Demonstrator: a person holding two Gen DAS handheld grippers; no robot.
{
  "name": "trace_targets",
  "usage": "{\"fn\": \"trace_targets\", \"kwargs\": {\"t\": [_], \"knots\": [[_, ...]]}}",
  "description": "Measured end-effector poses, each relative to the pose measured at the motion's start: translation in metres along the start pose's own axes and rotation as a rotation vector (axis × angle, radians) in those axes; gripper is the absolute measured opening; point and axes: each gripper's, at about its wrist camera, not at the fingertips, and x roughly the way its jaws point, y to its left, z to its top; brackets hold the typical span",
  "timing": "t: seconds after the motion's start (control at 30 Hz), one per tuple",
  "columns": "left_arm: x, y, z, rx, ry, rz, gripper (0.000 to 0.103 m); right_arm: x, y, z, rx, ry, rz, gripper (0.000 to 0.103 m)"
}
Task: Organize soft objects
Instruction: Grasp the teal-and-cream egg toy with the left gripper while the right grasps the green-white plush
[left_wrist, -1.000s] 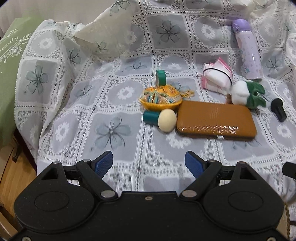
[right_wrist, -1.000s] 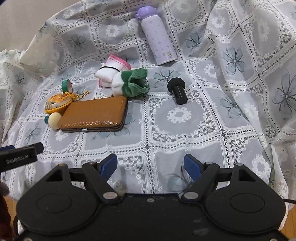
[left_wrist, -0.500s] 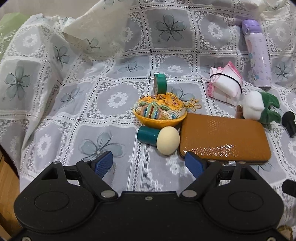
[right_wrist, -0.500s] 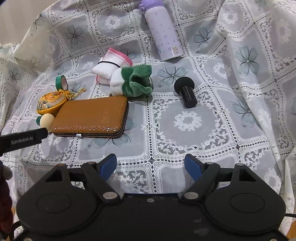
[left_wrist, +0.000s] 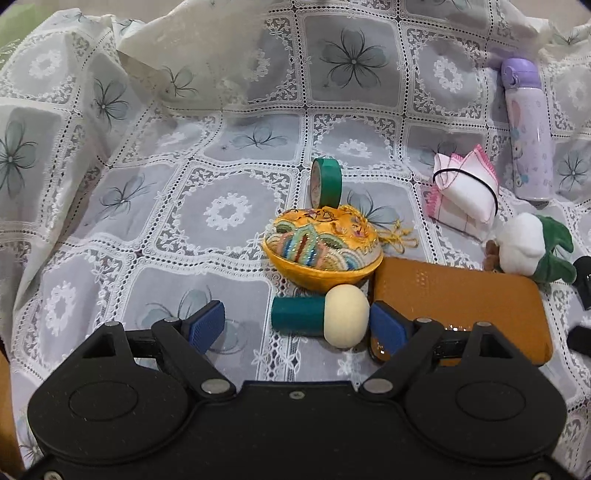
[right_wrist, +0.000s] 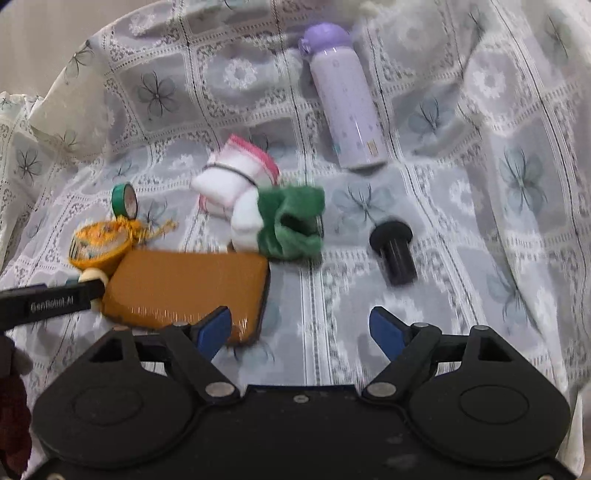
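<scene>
Closing in on the cream-and-teal puff (left_wrist: 325, 315), bottom centre of the left view, between my left gripper (left_wrist: 297, 325)'s open jaws, untouched. Right gripper (right_wrist: 301, 328) opening wider, empty, plush toy (right_wrist: 280, 221) above. Next: advance, clamp gently.

Soft, even indoor light fell across both views, bright enough to show colour clearly, with no single source in sight. Shadows were faint and short, such as the small dark patch beneath the yellow pincushion (left_wrist: 322, 254) in the left wrist view. That view was sharp throughout, the lace cloth (left_wrist: 229, 210) crisp in its pattern. A glossy glare streak sat on the near edge of the brown case (left_wrist: 461, 306). The right wrist view was smeared by motion blur: the cloth pattern ran into streaks, and the green plush (right_wrist: 291, 225) and black cylinder (right_wrist: 395, 254) had soft outlines. Both pictures bowed at the edges from the fisheye lens, with dark corners.
</scene>
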Motion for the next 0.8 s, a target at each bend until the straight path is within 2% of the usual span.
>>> {"fn": "trace_targets", "kwargs": {"t": [0.03,0.17,0.27,0.37,0.5,0.57,0.7,0.73,0.8], "knots": [[0.001,0.001,0.000,-0.002,0.000,-0.007,0.082,0.002,0.002,0.005,-0.006,-0.013,-0.004,0.083],[0.005,0.006,0.002,-0.011,-0.001,-0.066,0.064,0.012,0.008,0.022,-0.022,-0.065,-0.020,0.088],[0.005,0.008,0.004,-0.022,0.004,-0.111,0.055,0.025,0.013,0.034,-0.029,-0.075,-0.023,0.091],[0.003,0.004,0.003,-0.006,-0.004,-0.117,0.054,0.039,0.018,0.043,-0.030,-0.072,-0.030,0.092],[0.002,0.002,0.002,0.012,-0.019,-0.110,0.056,0.058,0.024,0.048,-0.046,-0.062,-0.048,0.095],[0.002,0.004,0.002,0.008,-0.020,-0.110,0.065,0.067,0.027,0.048,-0.056,-0.056,-0.057,0.094],[0.006,0.009,0.003,-0.016,-0.014,-0.098,0.075,0.079,0.030,0.049,-0.072,-0.048,-0.075,0.093],[0.007,0.011,0.003,-0.024,-0.012,-0.098,0.078,0.081,0.030,0.048,-0.074,-0.047,-0.081,0.092],[0.009,0.014,0.003,-0.031,-0.009,-0.096,0.080,0.087,0.030,0.049,-0.081,-0.030,-0.084,0.074]]}}
